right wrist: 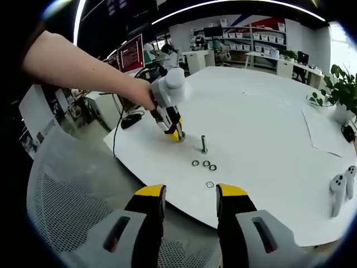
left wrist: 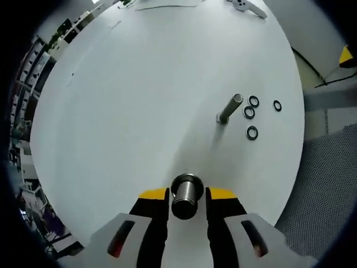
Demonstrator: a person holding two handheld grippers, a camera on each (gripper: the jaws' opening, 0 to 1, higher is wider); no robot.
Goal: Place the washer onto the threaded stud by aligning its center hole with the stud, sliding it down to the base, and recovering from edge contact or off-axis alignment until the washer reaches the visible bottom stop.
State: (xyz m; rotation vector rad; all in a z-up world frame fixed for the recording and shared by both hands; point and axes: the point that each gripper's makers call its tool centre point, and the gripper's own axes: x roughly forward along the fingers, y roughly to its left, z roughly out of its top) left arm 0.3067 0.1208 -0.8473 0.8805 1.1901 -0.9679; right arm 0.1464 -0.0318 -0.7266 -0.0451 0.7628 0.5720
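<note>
1. I see the white round table (left wrist: pixel 139 100), with a mesh chair (right wrist: pixel 72 184) at its edge.
2. My left gripper (left wrist: pixel 187 201) is clamped on a threaded stud (left wrist: pixel 186 196); in the right gripper view it (right wrist: pixel 177 135) sits low by the table.
3. My right gripper (right wrist: pixel 189 192) hangs with jaws apart, holding nothing.
4. A second stud (left wrist: pixel 230 109) stands upright, I think.
5. Four washers (left wrist: pixel 252 133) lie flat just beside it.

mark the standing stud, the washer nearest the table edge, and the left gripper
standing stud (right wrist: pixel 204 144): right gripper view, mid shaft.
washer nearest the table edge (right wrist: pixel 210 185): right gripper view, on its ring.
left gripper (left wrist: pixel 186 196): left gripper view, between the fingertips, where a threaded piece sits.
</note>
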